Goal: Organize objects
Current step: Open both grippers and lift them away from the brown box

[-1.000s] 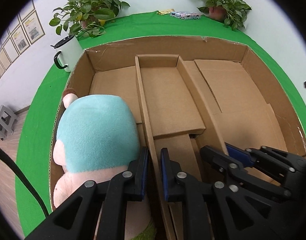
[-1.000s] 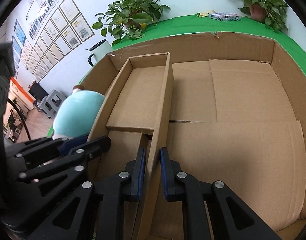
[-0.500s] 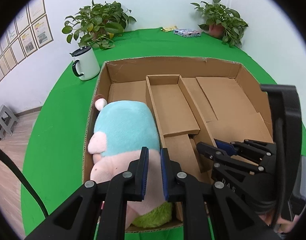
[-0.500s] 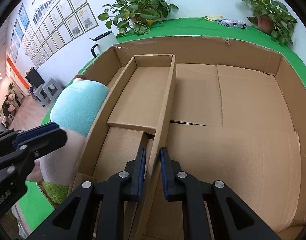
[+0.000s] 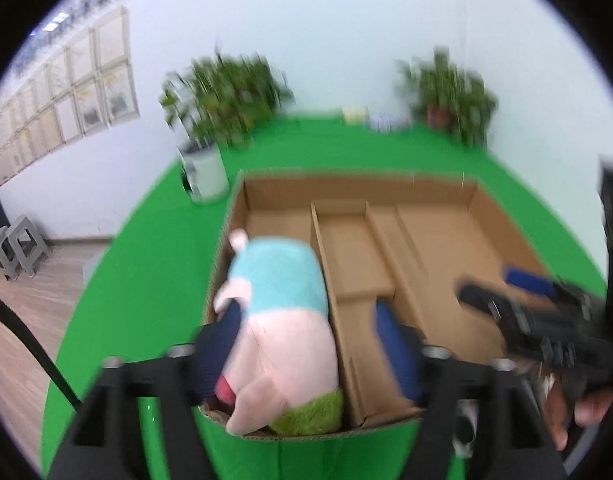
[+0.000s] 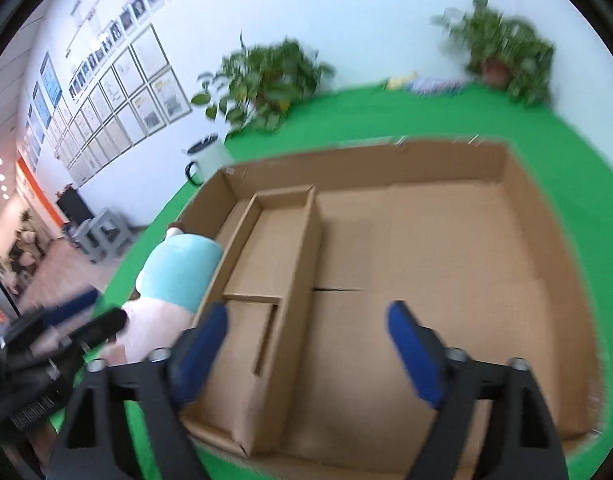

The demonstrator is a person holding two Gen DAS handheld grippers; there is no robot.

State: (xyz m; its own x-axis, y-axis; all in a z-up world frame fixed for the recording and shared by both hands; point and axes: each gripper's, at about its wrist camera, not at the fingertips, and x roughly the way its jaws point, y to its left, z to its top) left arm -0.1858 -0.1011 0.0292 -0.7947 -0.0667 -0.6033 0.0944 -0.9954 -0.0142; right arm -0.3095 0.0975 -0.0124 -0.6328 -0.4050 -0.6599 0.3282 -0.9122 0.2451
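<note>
With the plush toy (image 5: 280,320) wedged in the cardboard box's (image 5: 358,188) narrow left compartment, it could be snagged and dragged out by the left gripper (image 5: 306,340), just spread wide like the empty right gripper (image 6: 306,344).

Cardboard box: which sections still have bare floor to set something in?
In the cardboard box, the wide section right of the divider tray is bare, and so is the tray's floor. The left strip is filled by the plush toy.

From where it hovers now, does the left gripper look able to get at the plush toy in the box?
Probably yes: the left gripper is open above the plush toy, which lies uncovered in the cardboard box, nothing between them.
</note>
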